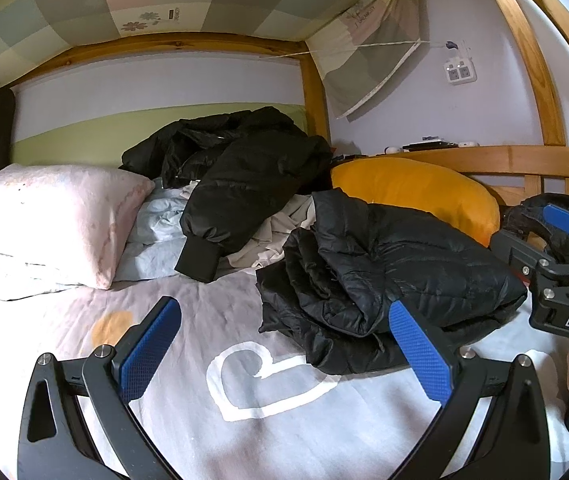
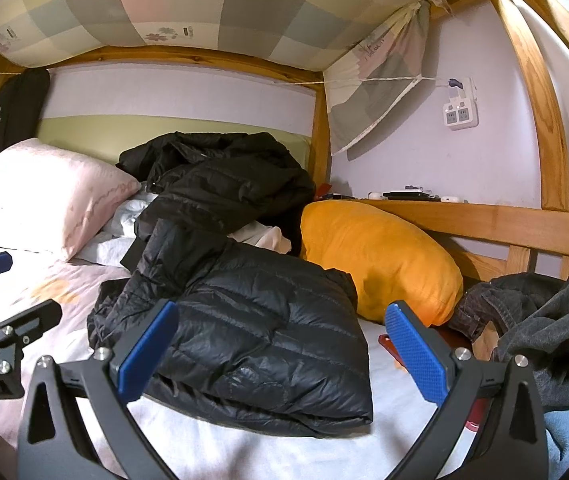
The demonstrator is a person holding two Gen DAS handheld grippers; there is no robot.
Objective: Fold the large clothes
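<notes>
A black quilted puffer jacket (image 1: 388,276) lies folded in a bundle on the grey bedsheet (image 1: 188,412); in the right wrist view the jacket (image 2: 252,332) fills the middle. My left gripper (image 1: 284,348) is open over the sheet, its right finger just in front of the bundle's lower edge. My right gripper (image 2: 280,352) is open too, straddling the near end of the bundle without pinching it. A second black jacket (image 1: 244,176) lies crumpled further back on the bed, seen as well in the right wrist view as a heap (image 2: 224,184).
A pink pillow (image 1: 52,216) lies at the left, an orange cushion (image 2: 380,260) at the right by the wooden bed rail (image 2: 504,220). Dark grey clothes (image 2: 552,328) are heaped at the far right. White and pale blue laundry (image 1: 156,224) sits under the back jacket.
</notes>
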